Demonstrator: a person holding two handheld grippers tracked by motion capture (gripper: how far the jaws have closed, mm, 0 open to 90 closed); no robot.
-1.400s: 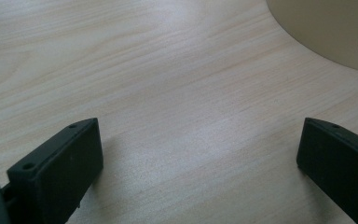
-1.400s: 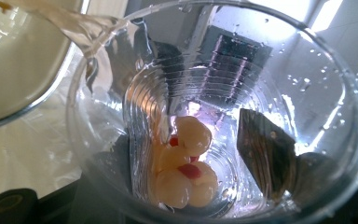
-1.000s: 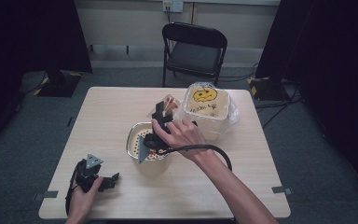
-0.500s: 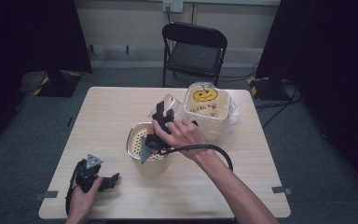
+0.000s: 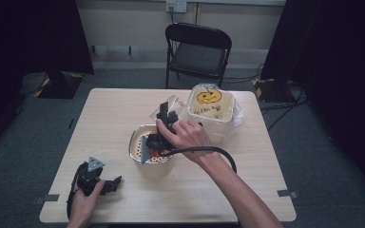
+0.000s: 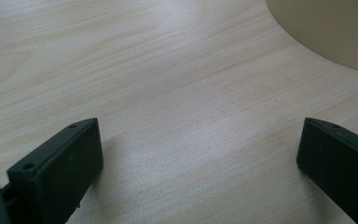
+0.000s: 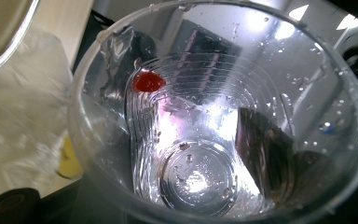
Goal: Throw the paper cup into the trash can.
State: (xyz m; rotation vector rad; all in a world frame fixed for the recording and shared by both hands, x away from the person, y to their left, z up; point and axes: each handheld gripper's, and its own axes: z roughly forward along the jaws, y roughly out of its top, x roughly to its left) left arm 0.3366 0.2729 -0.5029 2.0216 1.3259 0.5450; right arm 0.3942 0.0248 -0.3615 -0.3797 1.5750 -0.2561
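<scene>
Risk of the cup slipping or buckling: thin, wet plastic, tipped over the colander, pinched by the right gripper. 1 red bit stuck to the cup wall; red pieces in the colander. Tub beside it, contents unclear. Left gripper spread wide, empty, near the table edge.

Table evenly lit, surroundings dark; glare inside cup.

The left gripper holds its jaws wide apart over the wooden table, a beige container ahead to the right
</scene>
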